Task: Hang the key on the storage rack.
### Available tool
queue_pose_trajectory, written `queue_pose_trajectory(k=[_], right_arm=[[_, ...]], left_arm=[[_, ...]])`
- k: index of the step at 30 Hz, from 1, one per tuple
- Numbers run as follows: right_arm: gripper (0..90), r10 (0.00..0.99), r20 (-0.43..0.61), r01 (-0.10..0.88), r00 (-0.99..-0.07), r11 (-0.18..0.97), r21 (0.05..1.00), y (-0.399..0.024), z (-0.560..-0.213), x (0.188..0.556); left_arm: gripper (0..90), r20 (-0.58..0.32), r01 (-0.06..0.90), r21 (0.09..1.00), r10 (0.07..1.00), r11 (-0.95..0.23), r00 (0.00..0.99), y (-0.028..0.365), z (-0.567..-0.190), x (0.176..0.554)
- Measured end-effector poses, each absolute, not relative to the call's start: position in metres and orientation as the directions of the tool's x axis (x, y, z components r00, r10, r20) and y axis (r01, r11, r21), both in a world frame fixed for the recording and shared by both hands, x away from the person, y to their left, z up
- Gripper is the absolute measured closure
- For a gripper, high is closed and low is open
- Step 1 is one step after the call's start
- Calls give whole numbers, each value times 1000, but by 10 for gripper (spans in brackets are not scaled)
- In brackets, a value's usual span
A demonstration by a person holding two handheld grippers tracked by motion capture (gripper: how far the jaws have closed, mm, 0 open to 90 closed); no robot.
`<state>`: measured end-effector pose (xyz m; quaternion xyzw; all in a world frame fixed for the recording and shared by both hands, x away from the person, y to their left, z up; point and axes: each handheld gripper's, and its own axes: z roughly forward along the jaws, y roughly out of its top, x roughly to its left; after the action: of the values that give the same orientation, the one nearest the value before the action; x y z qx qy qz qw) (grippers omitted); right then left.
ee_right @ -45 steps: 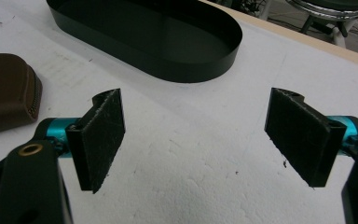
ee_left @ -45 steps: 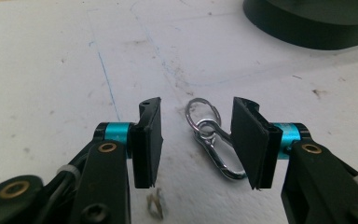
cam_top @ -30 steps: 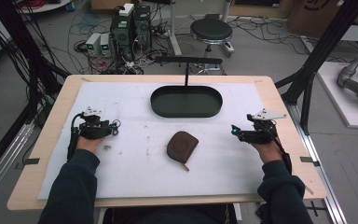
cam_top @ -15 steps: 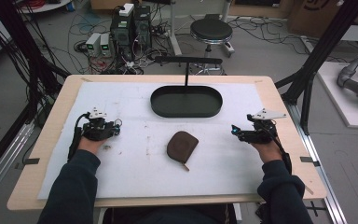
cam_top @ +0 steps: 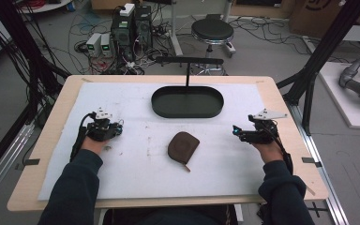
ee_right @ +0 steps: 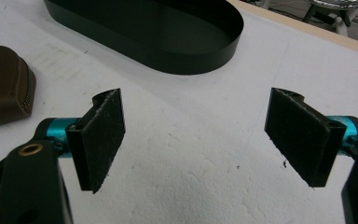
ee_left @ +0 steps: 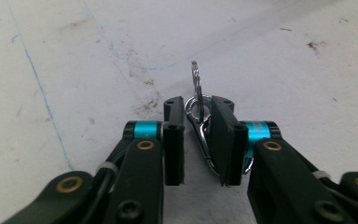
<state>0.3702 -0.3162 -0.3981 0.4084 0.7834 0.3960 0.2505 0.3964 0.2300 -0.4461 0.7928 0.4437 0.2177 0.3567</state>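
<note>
1. A left gripper [cam_top: 104, 130] is seen at the left of the high view, held low over the white sheet [cam_top: 136, 108] that covers the worktop [cam_top: 281, 101].
2. In the left gripper view, a metal clip with key rings [ee_left: 199, 122] is seen between the two fingers [ee_left: 174, 140] of that gripper, lying on the white sheet near the centre of the frame.
3. The fingers of the left gripper have just been closing around the clip; the right-hand pad is seen against the clip, while a narrow gap is left at the left-hand pad, so the clip is enclosed but not yet clamped.
4. One ring of the clip is seen standing upright above the finger tips, and the hook part is laid between the pads.
5. A right gripper [cam_top: 251, 135] is seen at the right of the high view, near the right edge of the sheet.
6. In the right gripper view its fingers [ee_right: 100, 140] are spread wide apart, with nothing but bare sheet between them.
7. A brown zipped pouch [cam_top: 183, 146] is seen in the middle of the high view, between the two grippers and well apart from both.
8. A dark oval tray [cam_top: 187, 112] is placed above the pouch in the high view, toward the upper centre of the sheet.
</note>
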Motion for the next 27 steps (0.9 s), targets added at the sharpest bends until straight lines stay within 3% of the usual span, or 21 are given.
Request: queue_pose_trajectory(k=[4, 15, 16, 17, 20, 27], right_arm=[[204, 840, -69, 445, -538, 352, 824, -317, -398, 370], [204, 841, -64, 445, -537, 348, 825, -318, -398, 370], [204, 841, -65, 444, -538, 348, 825, -319, -398, 370], [204, 839, -67, 444, -540, 351, 825, -319, -398, 370], [205, 840, -67, 449, -539, 354, 820, -318, -399, 371], [205, 838, -75, 448, -541, 362, 818, -318, -399, 371]], left_arm=[[838, 10, 547, 764, 854, -343, 521, 230, -445, 396], [846, -66, 576, 771, 866, -271, 496, 234, -446, 398], [816, -68, 578, 773, 872, -261, 485, 234, -447, 398], [732, -89, 587, 774, 878, -236, 470, 234, -447, 399], [646, -118, 592, 781, 883, -201, 455, 236, -448, 402], [615, -87, 570, 789, 876, -230, 474, 230, -441, 406]])
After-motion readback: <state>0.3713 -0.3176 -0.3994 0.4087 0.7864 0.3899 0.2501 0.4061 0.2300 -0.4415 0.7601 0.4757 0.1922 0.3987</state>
